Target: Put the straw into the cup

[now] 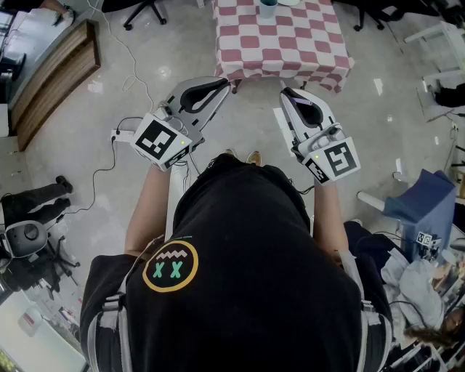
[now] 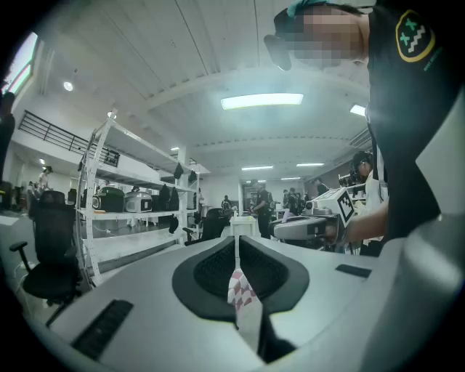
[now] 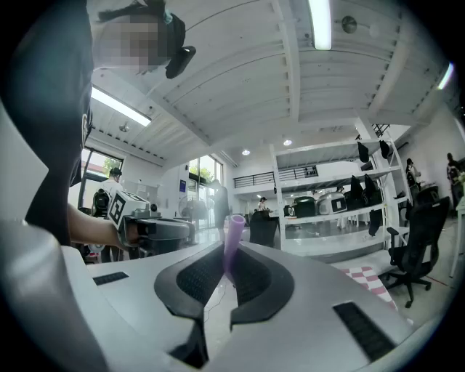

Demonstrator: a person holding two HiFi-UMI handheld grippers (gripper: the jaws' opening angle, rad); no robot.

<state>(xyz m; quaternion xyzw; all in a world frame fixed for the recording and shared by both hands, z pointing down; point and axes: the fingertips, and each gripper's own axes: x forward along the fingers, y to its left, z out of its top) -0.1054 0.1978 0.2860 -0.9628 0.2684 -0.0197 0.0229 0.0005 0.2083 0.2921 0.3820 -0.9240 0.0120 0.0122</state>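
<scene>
Standing just behind the person, I see both claws held level and side by side, pointing at the desk under a red-and-white checked cloth. The right claw is clamped on a pale purple plastic straw; the pads pinch its lower part and its open end rises clear of the jaw tips. The left claw has its jaws drawn together on nothing, with only a thin slit between them, through which a bit of checked cloth shows.

A light blue cup stands at the far side of the desk, ahead of both claws and roughly between their lines, well apart from the straw. The cloth's hanging near edge lies just ahead of the two tips, with a strip of glossy pale floor open below them. Left of the left claw a white cable trails over the floor. Off to the right of the right claw sits a blue chair, well apart.
</scene>
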